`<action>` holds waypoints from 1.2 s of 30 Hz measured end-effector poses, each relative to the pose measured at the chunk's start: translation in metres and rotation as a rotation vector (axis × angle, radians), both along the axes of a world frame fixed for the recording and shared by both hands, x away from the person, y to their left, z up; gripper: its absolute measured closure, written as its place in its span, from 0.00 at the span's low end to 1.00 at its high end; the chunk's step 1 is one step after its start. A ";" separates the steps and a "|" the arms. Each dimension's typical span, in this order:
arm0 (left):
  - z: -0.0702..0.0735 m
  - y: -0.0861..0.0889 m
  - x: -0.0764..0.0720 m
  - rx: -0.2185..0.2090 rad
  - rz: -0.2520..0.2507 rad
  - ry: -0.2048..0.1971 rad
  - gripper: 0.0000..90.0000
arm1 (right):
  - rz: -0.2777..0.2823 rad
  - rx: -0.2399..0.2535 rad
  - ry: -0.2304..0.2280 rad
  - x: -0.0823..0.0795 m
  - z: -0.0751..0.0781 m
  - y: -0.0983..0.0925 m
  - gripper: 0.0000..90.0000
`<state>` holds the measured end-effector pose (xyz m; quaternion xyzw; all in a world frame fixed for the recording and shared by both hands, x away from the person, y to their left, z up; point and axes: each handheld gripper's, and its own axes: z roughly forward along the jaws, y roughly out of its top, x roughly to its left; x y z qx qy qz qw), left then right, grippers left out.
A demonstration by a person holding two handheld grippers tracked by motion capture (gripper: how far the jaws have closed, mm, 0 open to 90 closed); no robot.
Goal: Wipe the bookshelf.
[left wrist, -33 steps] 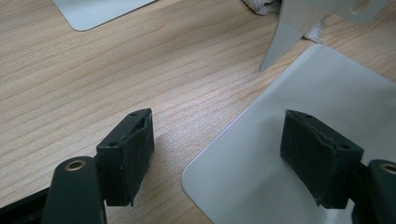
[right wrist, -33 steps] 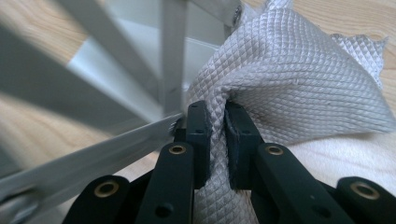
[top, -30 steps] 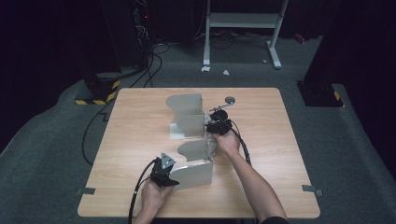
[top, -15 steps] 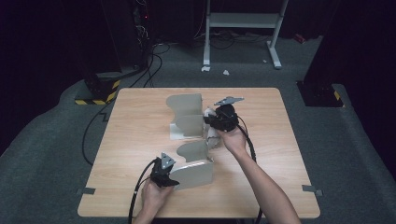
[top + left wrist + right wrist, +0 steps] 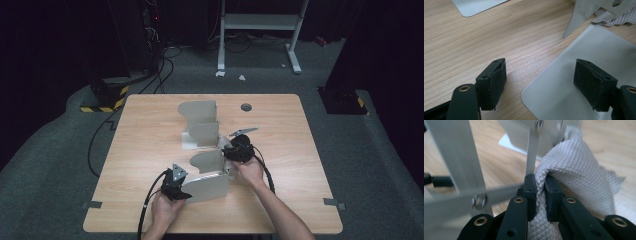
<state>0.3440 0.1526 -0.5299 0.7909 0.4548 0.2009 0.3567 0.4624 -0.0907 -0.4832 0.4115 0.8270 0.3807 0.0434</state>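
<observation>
Two grey sheet-metal stands are on the wooden table (image 5: 150, 150): a near one (image 5: 210, 182) and a far one (image 5: 200, 125). My left gripper (image 5: 176, 184) sits at the near stand's left end. Its jaws are open and straddle a rounded corner of the stand's flat base plate (image 5: 574, 75): one jaw is over bare wood, the other over the plate. My right gripper (image 5: 236, 150) is at the near stand's right end. It (image 5: 540, 182) is shut on a fold of grey waffle-weave cloth (image 5: 574, 170). Metal panels stand close in front of it. The cloth (image 5: 614, 18) also peeks out behind an upright panel (image 5: 584, 15).
A round cable hole (image 5: 246, 106) lies near the table's far edge. Black cables (image 5: 100, 145) run across the floor at the left, beside a yellow-and-black striped block (image 5: 102, 106). A white metal frame (image 5: 260, 22) stands beyond the table. A cable trails from each gripper.
My right gripper has moved from beside the far stand toward the person, to the near stand's right end, with the cloth in it. The left gripper has stayed in place.
</observation>
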 end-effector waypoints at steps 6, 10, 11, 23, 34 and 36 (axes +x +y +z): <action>0.000 0.000 0.000 0.000 0.004 0.000 0.30 | 0.027 0.061 -0.039 -0.014 0.018 -0.005 0.91; 0.000 0.000 0.000 0.001 0.004 -0.001 0.30 | 0.054 0.084 -0.105 -0.030 0.043 -0.010 0.91; 0.000 0.000 0.000 0.001 0.005 -0.001 0.30 | 0.058 0.092 -0.120 -0.033 0.048 -0.011 0.91; 0.000 0.000 0.000 0.002 0.016 -0.005 0.31 | 0.093 0.019 -0.101 -0.066 0.021 -0.017 0.91; 0.000 0.000 0.000 0.001 0.034 -0.005 0.31 | 0.136 -0.030 -0.030 -0.097 -0.014 -0.030 0.90; 0.000 0.000 0.000 0.003 0.033 -0.004 0.31 | 0.147 -0.039 -0.048 -0.105 -0.012 -0.031 0.90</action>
